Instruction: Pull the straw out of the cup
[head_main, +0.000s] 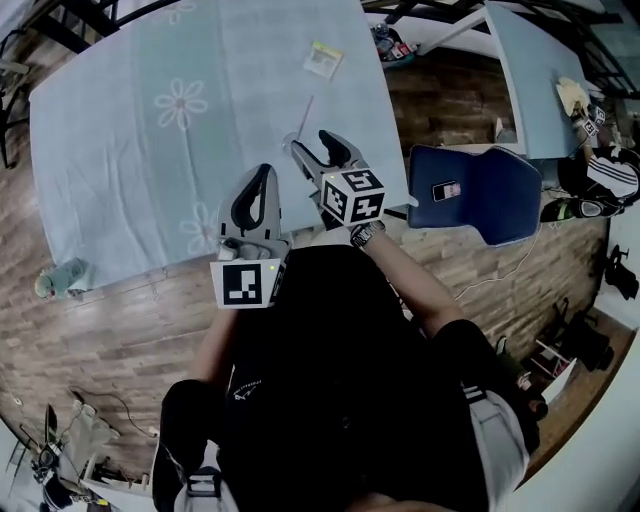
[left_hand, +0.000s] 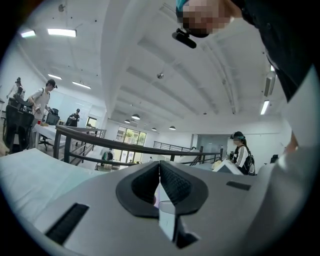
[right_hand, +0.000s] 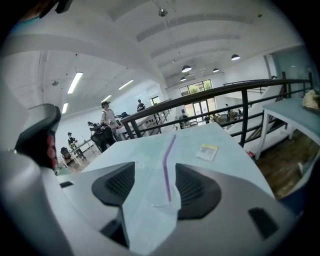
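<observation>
A purple straw (head_main: 305, 115) (right_hand: 169, 165) stands with its near end in a clear cup (head_main: 293, 142) (right_hand: 160, 200) on the light blue tablecloth (head_main: 130, 170). It leans away from me. My right gripper (head_main: 310, 143) (right_hand: 155, 167) is open, its jaws standing either side of the cup and straw without touching them. My left gripper (head_main: 262, 172) (left_hand: 160, 164) is held nearer my body, over the table's front edge. It points level, its jaw tips are shut together, and I see nothing gripped.
A small yellow and white packet (head_main: 323, 59) (right_hand: 207, 151) lies on the cloth beyond the straw. A blue chair (head_main: 490, 200) with a phone (head_main: 446, 190) on it stands right of the table. A second table (head_main: 530, 70) is at the far right.
</observation>
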